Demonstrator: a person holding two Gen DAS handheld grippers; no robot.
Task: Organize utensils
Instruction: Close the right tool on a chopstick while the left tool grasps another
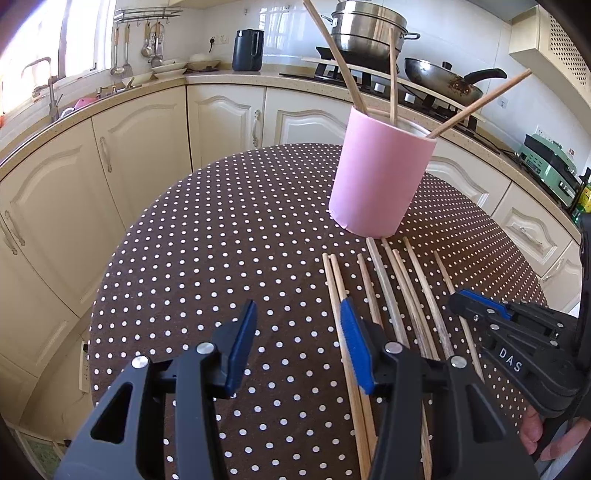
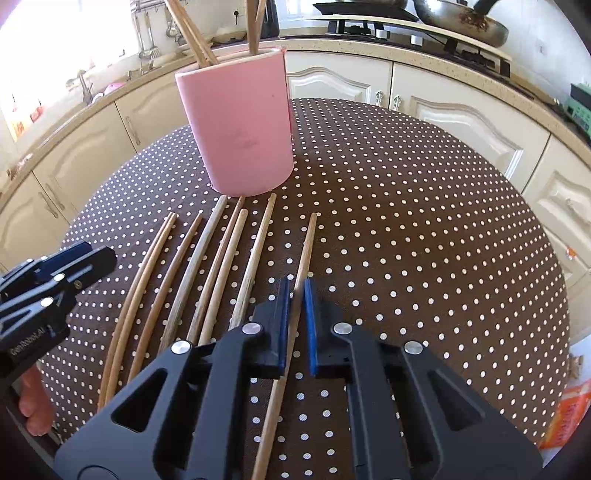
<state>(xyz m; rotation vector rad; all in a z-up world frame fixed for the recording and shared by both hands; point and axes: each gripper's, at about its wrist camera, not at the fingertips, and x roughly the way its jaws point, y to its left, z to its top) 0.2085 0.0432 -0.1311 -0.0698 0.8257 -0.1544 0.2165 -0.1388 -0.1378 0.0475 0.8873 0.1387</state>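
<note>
A pink cup (image 1: 380, 177) (image 2: 243, 125) stands on the brown polka-dot table (image 1: 221, 240) (image 2: 406, 221) with three chopsticks (image 1: 338, 55) leaning inside it. Several wooden chopsticks (image 1: 391, 288) (image 2: 218, 258) lie side by side in front of the cup. My right gripper (image 2: 297, 286) (image 1: 465, 299) is shut on the rightmost chopstick (image 2: 306, 240), which runs between its blue pads and still lies along the cloth. My left gripper (image 1: 298, 310) (image 2: 74, 266) hovers open at the left end of the row, with only cloth between its fingers.
Cream kitchen cabinets (image 1: 147, 147) curve behind the table. A stove at the back carries a steel pot (image 1: 369, 29) and a wok (image 1: 443, 79); a dark kettle (image 1: 247, 50) stands on the counter. An orange packet (image 2: 569, 417) lies at the table's right edge.
</note>
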